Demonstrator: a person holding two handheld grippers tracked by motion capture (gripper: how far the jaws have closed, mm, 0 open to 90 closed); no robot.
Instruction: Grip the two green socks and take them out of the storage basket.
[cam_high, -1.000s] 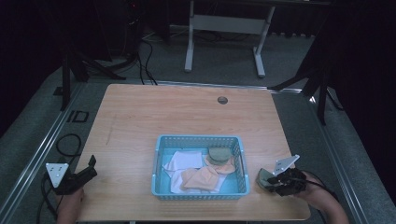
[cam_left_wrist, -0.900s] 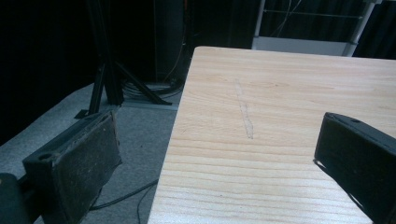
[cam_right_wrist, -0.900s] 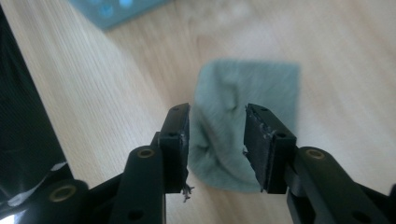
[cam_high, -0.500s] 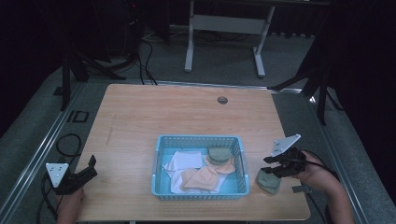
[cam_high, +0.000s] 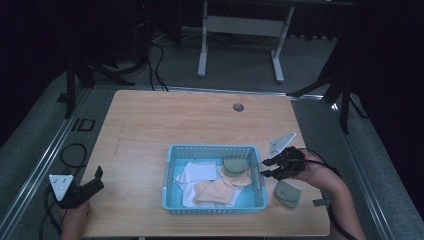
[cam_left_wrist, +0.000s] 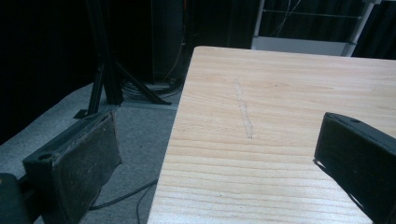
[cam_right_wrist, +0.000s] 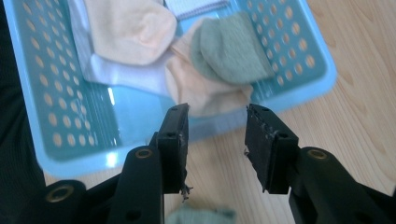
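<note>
Item, work in hand: sorting socks between a light blue perforated basket (cam_high: 215, 150) and the bare desk (cam_high: 150, 125); one grey-green sock (cam_high: 288, 194) already lies folded on the desk at lower right of the high view, just beside the basket's right wall and free of any grip; right hand-held gripper (cam_high: 271, 167) hangs just above and left of that sock, over the basket's right edge, jaws parted and empty; in the right gripper view (cam_right_wrist: 215, 140) the gap between the pads frames the basket rim and a peach sock (cam_right_wrist: 205, 93) below. Judged next step: take the second grey-green sock (cam_right_wrist: 231, 49), which lies atop the peach one in the basket's corner; advisable to lower the jaws squarely over its rounded toe end, pinch the top layer alone so the peach sock stays put, and lift clear of the wall before crossing to the desk. Appearance of item: soft knit, dull sage colour, folded flat, rounded outline; companions in the basket are a second peach sock (cam_high: 217, 190) and white cloth (cam_high: 192, 172). Left hand-held gripper (cam_high: 87, 186): resting at lower left of the high view, jaws wide and empty, well apart from the basket.
</note>
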